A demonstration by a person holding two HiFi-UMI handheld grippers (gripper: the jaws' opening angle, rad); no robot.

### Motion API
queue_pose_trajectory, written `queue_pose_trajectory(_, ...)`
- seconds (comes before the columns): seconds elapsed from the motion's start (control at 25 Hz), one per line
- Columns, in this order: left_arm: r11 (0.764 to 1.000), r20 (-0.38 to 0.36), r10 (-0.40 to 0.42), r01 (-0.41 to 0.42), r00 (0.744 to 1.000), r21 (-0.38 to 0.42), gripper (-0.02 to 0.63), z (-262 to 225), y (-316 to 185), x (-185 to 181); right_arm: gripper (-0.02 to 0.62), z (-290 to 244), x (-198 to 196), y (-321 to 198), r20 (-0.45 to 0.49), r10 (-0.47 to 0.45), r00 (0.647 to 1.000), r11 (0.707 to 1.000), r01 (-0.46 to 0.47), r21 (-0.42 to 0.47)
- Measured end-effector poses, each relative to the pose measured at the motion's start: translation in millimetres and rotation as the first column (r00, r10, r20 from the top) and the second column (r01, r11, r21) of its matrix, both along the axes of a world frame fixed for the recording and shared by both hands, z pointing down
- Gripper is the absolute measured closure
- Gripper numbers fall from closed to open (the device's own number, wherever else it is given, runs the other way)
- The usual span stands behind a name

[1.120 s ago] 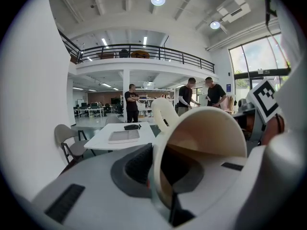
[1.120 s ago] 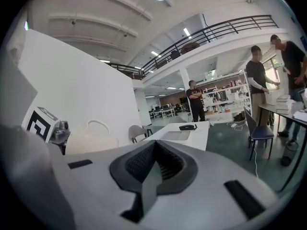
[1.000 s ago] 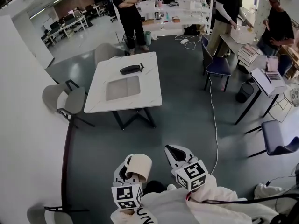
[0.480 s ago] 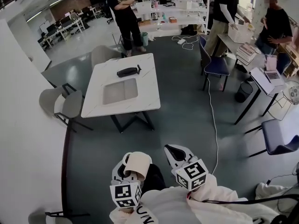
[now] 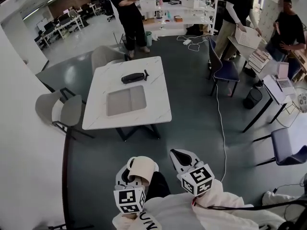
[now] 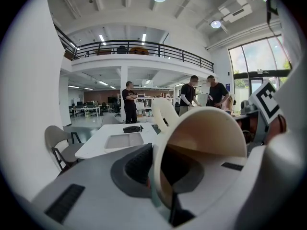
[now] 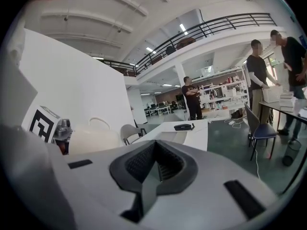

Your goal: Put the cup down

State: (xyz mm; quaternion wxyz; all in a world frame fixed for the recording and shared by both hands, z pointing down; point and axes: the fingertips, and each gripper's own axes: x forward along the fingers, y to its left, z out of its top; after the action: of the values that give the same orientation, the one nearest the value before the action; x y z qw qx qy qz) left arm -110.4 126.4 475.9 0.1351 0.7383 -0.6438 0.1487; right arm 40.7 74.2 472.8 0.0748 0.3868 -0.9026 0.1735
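Head view showed the left gripper [image 5: 130, 175] low in the frame, close to the person's body, its jaws clamped on a cream cup [image 5: 143, 169]. The cup lay tilted on its side in that grip. It hung in the air over the dark grey floor [image 5: 192, 123], well apart from the white tabletop [image 5: 158, 104] and short of its near edge. Just beside it, the right gripper [image 5: 179, 155] pointed the same way, toward the table, and did not touch the cup.

In the left gripper view the cup [image 6: 206, 147] filled the space ahead of the left gripper [image 6: 163, 176]. Its open mouth faced the camera, its wall was pinched between the jaws, and its handle [image 6: 165, 115] stood up on the far side. The tabletop [image 6: 96, 145] showed beyond it.

In the right gripper view the jaws of the right gripper [image 7: 153, 169] were pressed together with nothing between them. The cup [image 7: 93, 139] appeared off to the left, and the tabletop [image 7: 199, 131] lay well ahead.

On the tabletop a grey rectangular tray [image 5: 126, 100] sat near the middle. A black object [image 5: 133, 77] lay between the tray and the far edge, apart from it. One grey chair [image 5: 67, 111] stood by the tabletop's left edge and another [image 5: 108, 56] near its far left corner. A person in black [image 5: 127, 8] stood beyond the far edge.
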Motion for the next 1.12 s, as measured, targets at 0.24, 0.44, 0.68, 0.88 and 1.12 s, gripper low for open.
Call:
queue_pose_trajectory(0.24, 1.0, -0.001, 0.021, -0.021, 1.0, -0.017, 0.558, 1, -69, -45, 0.591, 2, -49, -68, -0.011, 0.01, 1.0, 1.0, -0.011, -0.016)
queue_pose_trajectory(0.44, 0.998, -0.005, 0.048, -0.048, 0.999, -0.037, 0.558, 6, -125, -79, 0.591, 9, -87, -123, -0.029, 0.023, 0.999, 0.999, -0.024, -0.037)
queue_pose_trajectory(0.68, 0.996, -0.021, 0.064, -0.065, 0.998, -0.053, 0.558, 11, -178, -116, 0.591, 11, -122, -172, -0.048, 0.037, 0.998, 0.998, -0.04, -0.048)
queue_pose_trajectory(0.88, 0.995, -0.038, 0.075, -0.078, 0.996, -0.064, 0.558, 17, -209, -136, 0.591, 14, -141, -202, -0.064, 0.051, 0.997, 0.997, -0.055, -0.06)
queue_pose_trajectory(1.12, 0.992, -0.046, 0.104, -0.107, 0.993, -0.064, 0.558, 21, -237, -153, 0.591, 20, -158, -224, -0.077, 0.074, 0.994, 0.994, -0.079, -0.071)
